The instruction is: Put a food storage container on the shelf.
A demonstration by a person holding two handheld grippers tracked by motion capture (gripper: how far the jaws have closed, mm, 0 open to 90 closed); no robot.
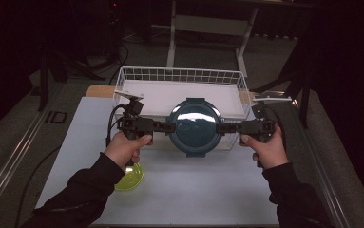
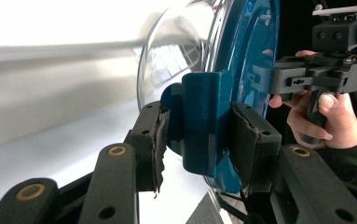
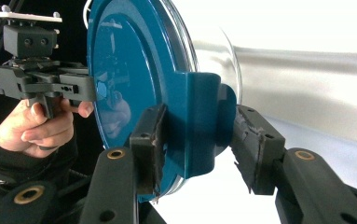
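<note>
While both clasp lidded bowl [image 1: 195,126], high view reveals basket [image 1: 182,76].

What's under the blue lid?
A clear glass bowl sits beneath the blue lid, its curved wall visible in both gripper views. Each gripper, left and right, straddles a lid clip. The opaque lid hides any contents from above.

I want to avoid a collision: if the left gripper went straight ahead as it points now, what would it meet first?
The left gripper would press into the round glass container with a teal lid, whose side clip sits between its jaws; beyond it waits the right gripper.
</note>
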